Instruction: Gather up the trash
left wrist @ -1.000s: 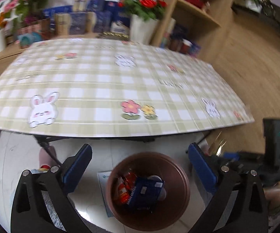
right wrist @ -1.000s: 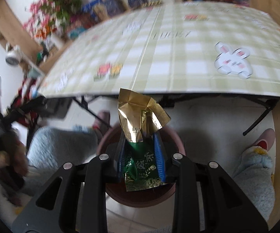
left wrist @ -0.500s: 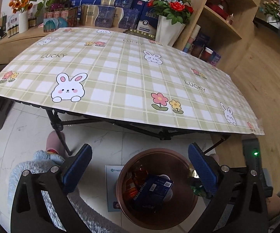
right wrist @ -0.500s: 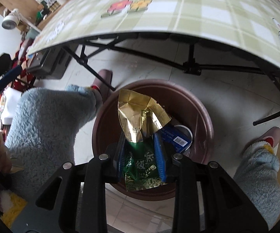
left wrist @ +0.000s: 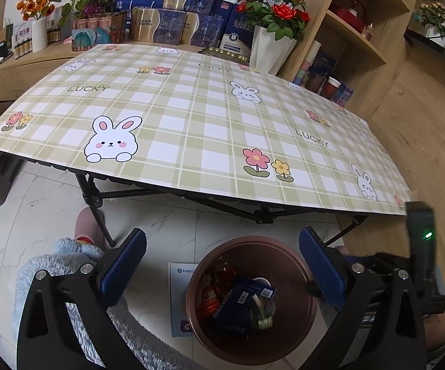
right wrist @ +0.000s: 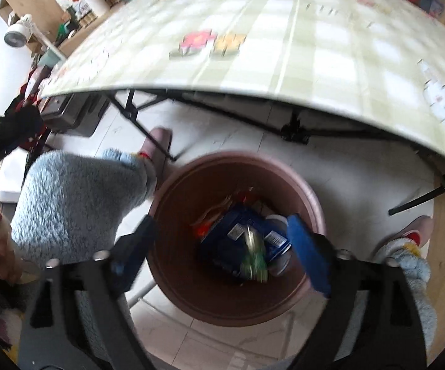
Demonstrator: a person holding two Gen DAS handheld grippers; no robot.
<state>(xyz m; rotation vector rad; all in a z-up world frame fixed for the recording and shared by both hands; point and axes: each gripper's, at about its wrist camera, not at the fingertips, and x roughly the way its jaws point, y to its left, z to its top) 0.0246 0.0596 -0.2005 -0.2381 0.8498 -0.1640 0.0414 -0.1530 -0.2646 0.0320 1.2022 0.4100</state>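
Note:
A brown round trash bin (left wrist: pixel 299 333) stands on the floor below the table's front edge; it also shows in the right wrist view (right wrist: pixel 309 286). Inside lie a blue coffee packet (left wrist: pixel 228 308), a red wrapper (left wrist: pixel 208 299) and the green-and-gold tea wrapper (right wrist: pixel 255 262), blurred. My right gripper (right wrist: pixel 222 243) is open and empty above the bin. My left gripper (left wrist: pixel 222 265) is open and empty above the bin's near-left side.
A folding table with a green plaid bunny cloth (left wrist: pixel 191 117) spans the view, its black legs (left wrist: pixel 96 203) near the bin. The person's fuzzy blue legs (right wrist: pixel 77 203) and slippers flank the bin. A leaflet (left wrist: pixel 179 293) lies under it. Shelves (left wrist: pixel 361 30) stand at right.
My right gripper has opened and the green-and-gold wrapper has dropped into the bin. The left gripper stayed open and drifted slightly.

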